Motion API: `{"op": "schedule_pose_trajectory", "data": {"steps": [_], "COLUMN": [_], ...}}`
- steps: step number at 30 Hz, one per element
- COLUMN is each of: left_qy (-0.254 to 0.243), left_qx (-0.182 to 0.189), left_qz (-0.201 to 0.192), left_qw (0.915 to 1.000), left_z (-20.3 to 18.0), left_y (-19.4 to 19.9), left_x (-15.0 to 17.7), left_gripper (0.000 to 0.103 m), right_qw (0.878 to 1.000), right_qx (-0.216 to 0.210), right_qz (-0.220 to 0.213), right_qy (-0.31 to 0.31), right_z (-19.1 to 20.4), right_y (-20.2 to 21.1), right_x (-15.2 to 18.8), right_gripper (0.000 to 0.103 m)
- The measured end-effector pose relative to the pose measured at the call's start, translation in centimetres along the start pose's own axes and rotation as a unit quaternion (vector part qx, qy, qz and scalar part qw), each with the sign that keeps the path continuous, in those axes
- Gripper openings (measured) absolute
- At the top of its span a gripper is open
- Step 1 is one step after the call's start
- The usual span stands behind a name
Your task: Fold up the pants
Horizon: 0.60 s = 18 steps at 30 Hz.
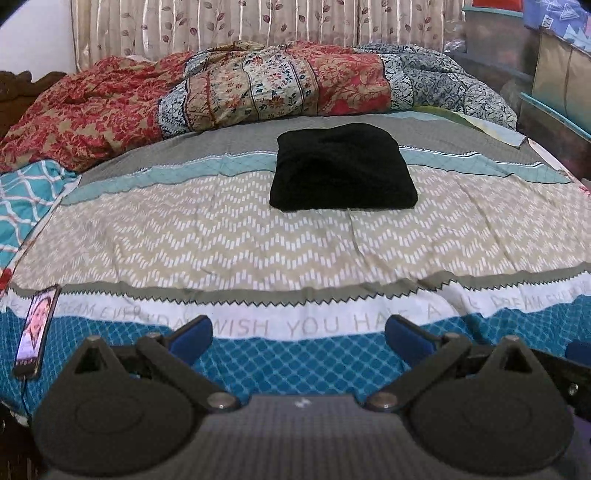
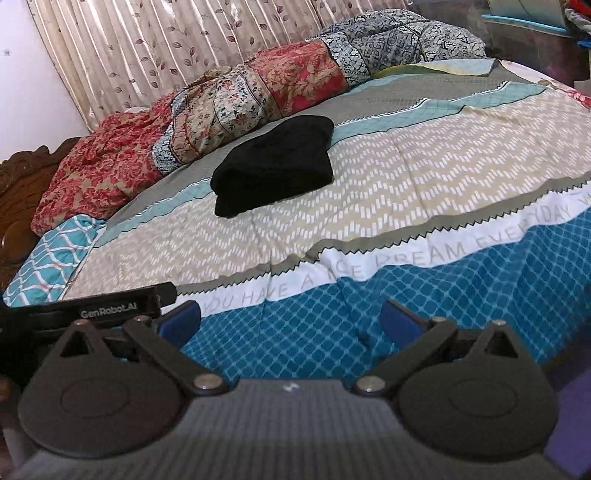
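The bed (image 1: 147, 236) fills most of both views, covered by a bedspread with a beige zigzag band through the middle, a white strip of grey lettering below it, and a blue lattice band along the lower part of the frame. A curtain (image 1: 258, 26) with a leaf print hangs across the top of the frame behind the bed. Below it, a bunched quilt (image 1: 258, 88) in red, cream and blue-grey patches runs across the upper third of the left wrist view, and slants from the left edge up to the upper right in the right wrist view. The pants (image 1: 341, 168), black and folded into a compact, roughly square bundle, lie on the bedspread just right of centre in the left wrist view and upper centre-left in the right wrist view (image 2: 275, 164), straddling the grey, teal and beige bands, near the quilt and well apart from both claws. The left claw (image 1: 297, 341) sits at the bottom centre of its view, released, its blue pads spread wide over the blue lattice with nothing between them. The right claw (image 2: 290, 325) is likewise released and empty at the bottom centre of its view. A phone (image 1: 37, 332) with a lit screen lies at the lower left edge of the left wrist view.
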<state>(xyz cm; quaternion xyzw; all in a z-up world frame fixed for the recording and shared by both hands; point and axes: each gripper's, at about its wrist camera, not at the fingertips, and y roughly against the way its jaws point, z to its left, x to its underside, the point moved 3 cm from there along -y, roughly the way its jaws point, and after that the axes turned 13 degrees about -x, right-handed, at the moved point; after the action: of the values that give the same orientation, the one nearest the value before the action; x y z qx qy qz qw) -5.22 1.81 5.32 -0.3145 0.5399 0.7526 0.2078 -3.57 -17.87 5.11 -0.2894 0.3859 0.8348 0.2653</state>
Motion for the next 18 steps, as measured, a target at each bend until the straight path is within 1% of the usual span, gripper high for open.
{"op": "schedule_pose_trajectory", "data": {"steps": [3, 8, 13, 18], "left_qy": [0.002, -0.002, 0.012, 0.007], "left_qx": [-0.009, -0.039, -0.042, -0.065], "left_qz": [0.000, -0.010, 0.006, 0.002], "left_qw": [1.0000, 0.9992, 0.9991, 0.9978], "left_z": [0.1, 0.6, 1.5, 1.8], "left_y": [0.3, 0.7, 0.4, 0.3], "left_x": [0.3, 0.6, 0.9, 0.9], "left_gripper": [0.103, 0.103, 0.103, 0.103], "right_qw": [1.000, 1.000, 1.000, 1.000], "right_qx": [0.001, -0.002, -0.004, -0.004], "right_qz": [-0.001, -0.002, -0.002, 0.003], "right_qy": [-0.001, 0.000, -0.001, -0.009], "right_z": [0.1, 0.1, 0.3, 0.1], "right_y": [0.4, 0.4, 0.2, 0.0], "right_x": [0.4, 0.3, 0.4, 0.5], "right_gripper": [0.103, 0.103, 0.103, 0.103]}}
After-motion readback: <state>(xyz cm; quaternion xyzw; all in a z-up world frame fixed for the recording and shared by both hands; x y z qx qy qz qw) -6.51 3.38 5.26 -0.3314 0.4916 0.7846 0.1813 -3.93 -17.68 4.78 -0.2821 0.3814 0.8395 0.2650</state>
